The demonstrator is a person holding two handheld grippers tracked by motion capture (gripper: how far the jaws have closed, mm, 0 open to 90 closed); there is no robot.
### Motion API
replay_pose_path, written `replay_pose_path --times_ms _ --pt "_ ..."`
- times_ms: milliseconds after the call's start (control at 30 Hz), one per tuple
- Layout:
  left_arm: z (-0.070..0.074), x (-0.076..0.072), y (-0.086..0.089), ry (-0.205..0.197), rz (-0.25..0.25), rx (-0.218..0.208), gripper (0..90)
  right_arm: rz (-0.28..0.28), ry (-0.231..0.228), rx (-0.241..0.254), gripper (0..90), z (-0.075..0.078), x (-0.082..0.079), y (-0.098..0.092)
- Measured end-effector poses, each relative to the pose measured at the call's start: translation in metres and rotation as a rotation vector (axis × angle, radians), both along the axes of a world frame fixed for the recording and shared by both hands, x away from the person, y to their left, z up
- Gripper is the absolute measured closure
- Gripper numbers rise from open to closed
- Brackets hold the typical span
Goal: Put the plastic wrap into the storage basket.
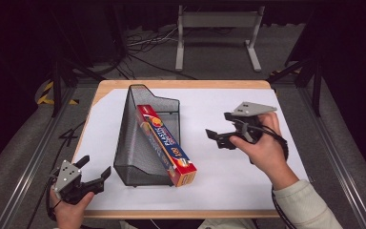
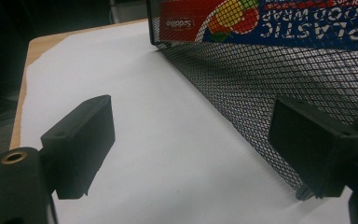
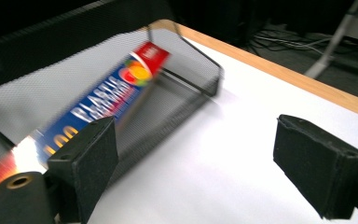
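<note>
Here the plastic wrap box [image 1: 167,144] lies lengthwise in the mesh basket [image 1: 134,157], between both empty, spread-jawed tools, left tool [image 1: 96,167] and right tool [image 1: 218,128].

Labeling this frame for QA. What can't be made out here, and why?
- Plastic wrap box: small print too small in the high view; motion-blurred in the right gripper view; upside down behind mesh and cut by the top edge in the left gripper view.
- Mesh basket floor: partly hidden by the box.
- Right gripper: body covered by the hand.
- Left gripper: rear hidden in the hand, high view.
</note>
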State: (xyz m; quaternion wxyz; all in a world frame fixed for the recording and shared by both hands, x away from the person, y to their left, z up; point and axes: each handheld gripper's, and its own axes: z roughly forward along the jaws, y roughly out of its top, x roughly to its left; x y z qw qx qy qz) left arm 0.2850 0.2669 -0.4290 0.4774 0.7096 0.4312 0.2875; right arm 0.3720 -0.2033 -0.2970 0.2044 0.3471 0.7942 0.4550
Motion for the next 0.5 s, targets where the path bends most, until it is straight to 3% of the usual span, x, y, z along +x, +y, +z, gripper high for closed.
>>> replay_pose_path --times_ms 267,500 --pt "0.000 0.000 -0.002 -0.003 -0.001 0.002 15.4 -0.037 -0.010 0.030 14.4 -0.031 -0.012 -0.062" --pt "0.000 0.000 -0.001 0.001 -0.004 0.001 15.3 -0.076 -0.014 0.061 14.5 -0.074 -0.023 -0.111"
